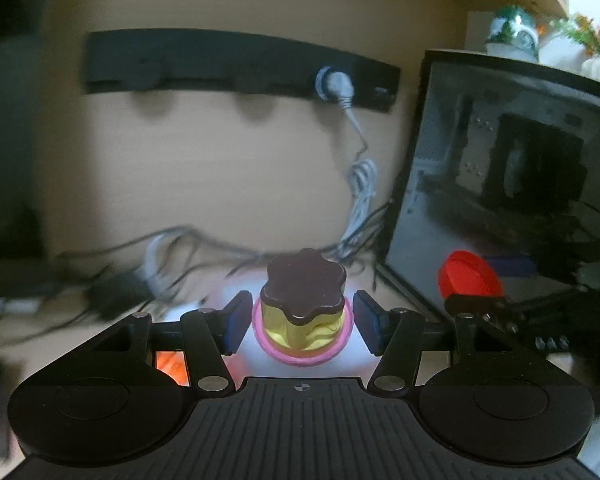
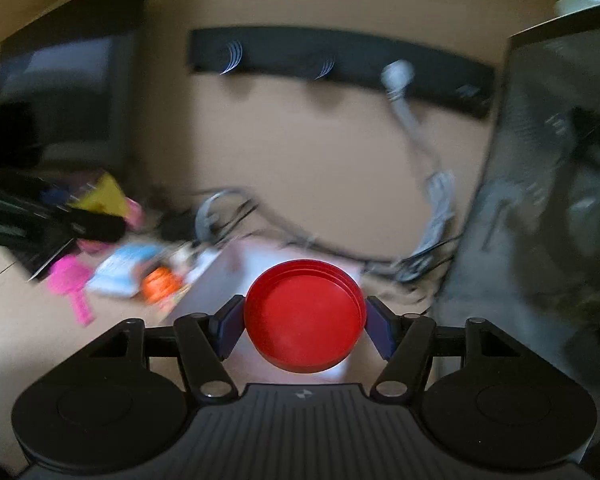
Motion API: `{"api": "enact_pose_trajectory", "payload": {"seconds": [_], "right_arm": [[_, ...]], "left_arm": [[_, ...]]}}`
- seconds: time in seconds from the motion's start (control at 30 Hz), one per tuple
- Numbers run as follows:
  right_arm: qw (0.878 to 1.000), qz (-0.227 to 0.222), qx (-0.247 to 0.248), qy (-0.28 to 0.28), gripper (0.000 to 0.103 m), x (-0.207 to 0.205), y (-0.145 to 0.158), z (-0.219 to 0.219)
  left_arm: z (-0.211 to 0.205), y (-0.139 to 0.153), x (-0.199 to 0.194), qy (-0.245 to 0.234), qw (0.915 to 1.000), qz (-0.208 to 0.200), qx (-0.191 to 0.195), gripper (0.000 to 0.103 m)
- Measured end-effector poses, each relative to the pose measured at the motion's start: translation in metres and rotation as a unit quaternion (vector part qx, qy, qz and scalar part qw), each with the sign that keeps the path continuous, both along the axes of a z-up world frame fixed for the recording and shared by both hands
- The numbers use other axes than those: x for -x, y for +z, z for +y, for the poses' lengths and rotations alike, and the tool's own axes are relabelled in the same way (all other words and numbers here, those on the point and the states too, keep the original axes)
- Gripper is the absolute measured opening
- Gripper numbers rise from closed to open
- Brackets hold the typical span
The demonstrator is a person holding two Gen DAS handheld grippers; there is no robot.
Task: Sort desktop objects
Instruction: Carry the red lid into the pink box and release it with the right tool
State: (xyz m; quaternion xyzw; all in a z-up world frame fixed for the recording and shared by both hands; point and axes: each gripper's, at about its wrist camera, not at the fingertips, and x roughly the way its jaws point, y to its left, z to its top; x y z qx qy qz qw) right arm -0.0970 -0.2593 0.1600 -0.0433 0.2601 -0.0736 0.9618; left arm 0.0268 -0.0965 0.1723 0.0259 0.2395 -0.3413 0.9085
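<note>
Altogether one toy pudding, one red lid.

Toy cake between left gripper pads, lid in right gripper (further right), cables behind, computer case rightmost.

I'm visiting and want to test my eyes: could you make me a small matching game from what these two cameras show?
Things:
1. red lid
2. toy pudding
3. grey cable
4. pink brush

Places:
A. hanging down the wall
B. between the left claw's pads
C. lying on the desk
D. gripped in the right claw

Pairs: 1-D, 2-B, 3-A, 4-C
</note>
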Motion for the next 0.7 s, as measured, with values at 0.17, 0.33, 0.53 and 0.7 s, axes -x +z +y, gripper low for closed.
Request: {"api": "enact_pose_trajectory", "payload": {"seconds": [0.17, 0.33, 0.53, 0.7], "right_arm": [[0.999, 0.020, -0.013, -0.028, 0.064, -0.032, -0.013, -0.020], [0.998, 0.041, -0.021, -0.034, 0.064, -0.052, -0.032, -0.033], [0.997, 0.069, -0.013, -0.034, 0.064, -0.079, -0.056, -0.037], [0.995, 0.103, -0.007, -0.018, 0.064, -0.106, -0.082, -0.026]], "left_arm": [[-0.064, -0.044, -0.062, -0.013, 0.9966, 0.078, -0.023, 0.061], [-0.090, -0.080, -0.096, 0.007, 0.9910, 0.125, -0.047, 0.062], [-0.038, -0.065, -0.076, 0.052, 0.9911, 0.117, -0.037, 0.084], [0.024, -0.064, -0.019, 0.087, 0.9910, 0.078, -0.065, 0.095]]}}
